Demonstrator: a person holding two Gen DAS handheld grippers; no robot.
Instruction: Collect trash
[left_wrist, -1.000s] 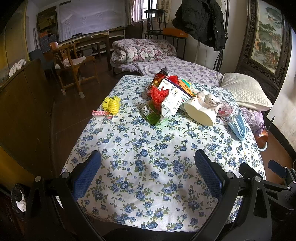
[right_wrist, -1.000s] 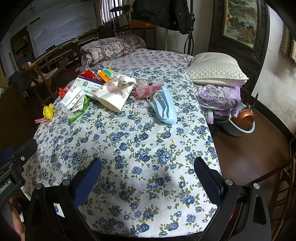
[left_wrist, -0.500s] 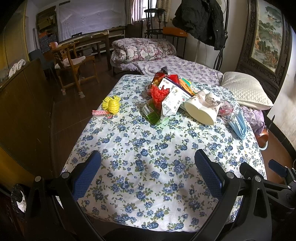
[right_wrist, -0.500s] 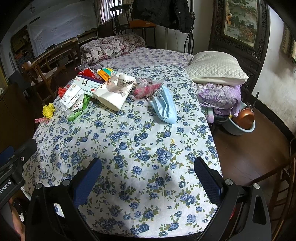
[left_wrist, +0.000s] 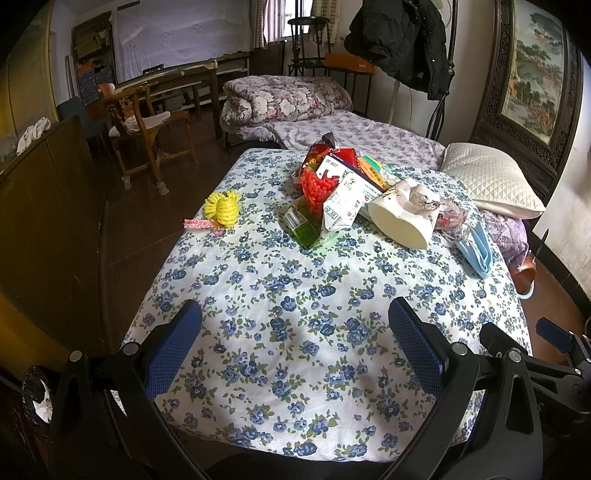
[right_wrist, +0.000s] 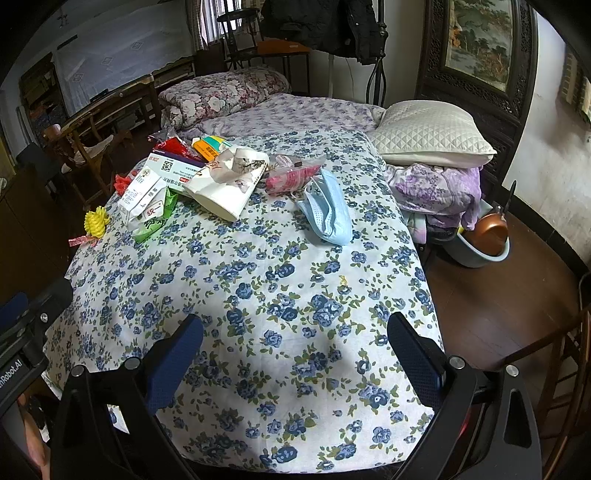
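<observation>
Left wrist view looks over a bed with a blue flower sheet (left_wrist: 295, 295). Left gripper (left_wrist: 295, 343) hangs low above the near end of the sheet, at 6 o'clock. Its jaws are wide apart and hold nothing.

At 10 o'clock, near the left side of the bed, lies a yellow foam net (left_wrist: 222, 207) with a small pink wrapper (left_wrist: 197, 223) touching it. At 12 o'clock sits the trash pile. A green wrapper (left_wrist: 303, 229) lies at the front of it. A red foam net (left_wrist: 318, 190) is just behind that. A white carton (left_wrist: 343, 199) leans on them. A red snack bag (left_wrist: 317, 149) sticks up at the back. To the right lies a white paper bag (left_wrist: 402, 218) on its side. Next comes a clear bag with red bits (left_wrist: 448, 218). At 2 o'clock, near the right side of the bed, lies a blue face mask (left_wrist: 478, 251).

Right wrist view shows the same bed. Right gripper (right_wrist: 295, 358) hangs over the near end too, at 6 o'clock. Its jaws are wide apart and empty. All the trash is far from both grippers. At 2 o'clock a white pillow (right_wrist: 428, 133) rests on purple clothes (right_wrist: 436, 192). At 3 o'clock, on the floor, a blue basin (right_wrist: 476, 254) holds a brown pan (right_wrist: 485, 236).
</observation>
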